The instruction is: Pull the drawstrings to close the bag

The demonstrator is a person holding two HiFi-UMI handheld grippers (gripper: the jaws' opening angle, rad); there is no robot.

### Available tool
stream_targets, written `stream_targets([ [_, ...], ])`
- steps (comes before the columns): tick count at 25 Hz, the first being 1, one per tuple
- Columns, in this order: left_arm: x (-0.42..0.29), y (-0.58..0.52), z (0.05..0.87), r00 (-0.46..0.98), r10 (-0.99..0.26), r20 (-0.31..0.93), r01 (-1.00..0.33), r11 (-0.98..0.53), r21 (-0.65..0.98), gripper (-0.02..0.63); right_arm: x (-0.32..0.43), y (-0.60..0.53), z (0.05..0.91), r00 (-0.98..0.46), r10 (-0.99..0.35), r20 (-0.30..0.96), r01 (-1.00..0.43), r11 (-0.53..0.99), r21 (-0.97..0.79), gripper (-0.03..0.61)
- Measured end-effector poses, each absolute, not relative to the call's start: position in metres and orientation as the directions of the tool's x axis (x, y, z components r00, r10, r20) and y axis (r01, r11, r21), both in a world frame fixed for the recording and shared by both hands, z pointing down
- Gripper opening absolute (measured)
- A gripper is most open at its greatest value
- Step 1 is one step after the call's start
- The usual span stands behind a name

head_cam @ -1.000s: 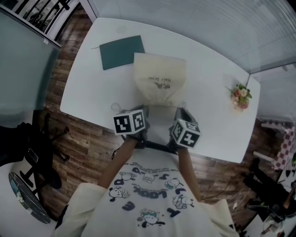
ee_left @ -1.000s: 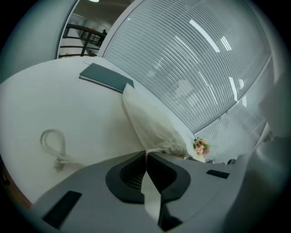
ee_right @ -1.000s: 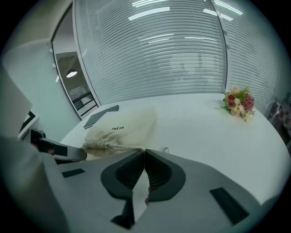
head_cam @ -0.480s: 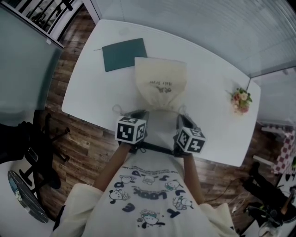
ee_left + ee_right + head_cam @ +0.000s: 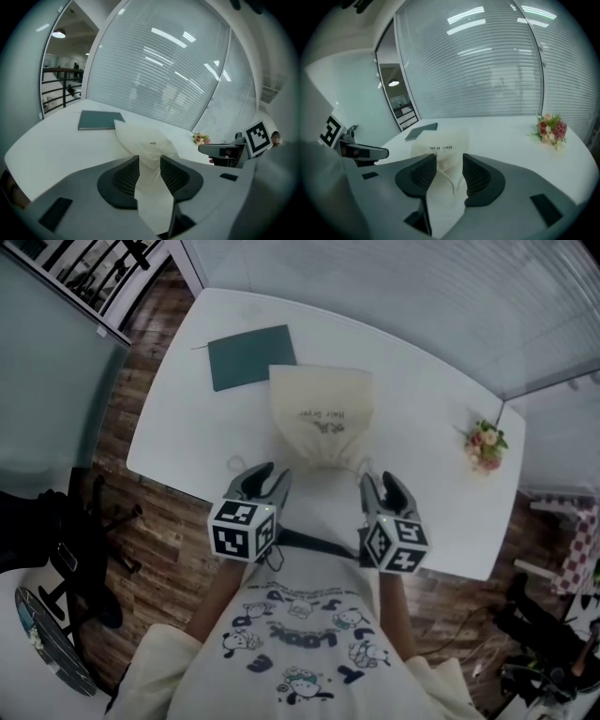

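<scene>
Since the earlier frame both grippers are standing higher and nearer the person, off the white table (image 5: 178, 432), and their jaws have just been opening. The left gripper (image 5: 266, 480) is showing its jaws well apart, with only the gathered neck of the cream bag (image 5: 322, 409) visible through the gap, lying beyond on the table and not pinched. The right gripper (image 5: 382, 488) is likewise wide, a loose drawstring (image 5: 447, 178) showing between its pads but untouched. The bag is lying mid-table, neck toward the person, just near of a green folder (image 5: 251, 355), with flowers (image 5: 486, 442) well to the right. The neck appears cinched, so the pull is judged done and the release is under way. To do it well, both grippers should be clearing the cords without snagging them. If slack is remaining at the mouth, both cords need regripping and an even pull outward.
</scene>
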State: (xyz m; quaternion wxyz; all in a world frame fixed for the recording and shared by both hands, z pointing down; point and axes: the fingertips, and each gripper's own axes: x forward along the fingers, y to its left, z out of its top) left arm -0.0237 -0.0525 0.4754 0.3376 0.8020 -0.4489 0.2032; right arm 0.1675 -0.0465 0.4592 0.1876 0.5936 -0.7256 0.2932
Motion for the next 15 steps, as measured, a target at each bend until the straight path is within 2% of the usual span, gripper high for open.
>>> stream_targets([
  [4,-0.019,-0.069,0.424,0.523,-0.674,0.521,-0.852,-0.402,0.335,0.172,0.152,-0.066,0.390,-0.204,-0.863,0.463,-0.978,0.163,-0.128,0.098],
  [7,-0.013,-0.080,0.382,0.511,-0.743,0.432,-0.858,-0.413,0.304,0.145,0.138,-0.073,0.348,-0.219,-0.913,0.344,-0.976,0.199,-0.092,0.095],
  [11,-0.002,-0.088,0.330,0.502,-0.810,0.305,-0.864,-0.454,0.215,0.134,0.124,-0.079,0.304,-0.250,-0.952,0.180,-0.965,0.229,-0.127,0.089],
  [15,0.003,-0.092,0.298,0.472,-0.860,0.196,-0.881,-0.449,0.150,0.083,0.119,-0.079,0.277,-0.232,-0.969,0.083,-0.969,0.223,-0.102,0.089],
])
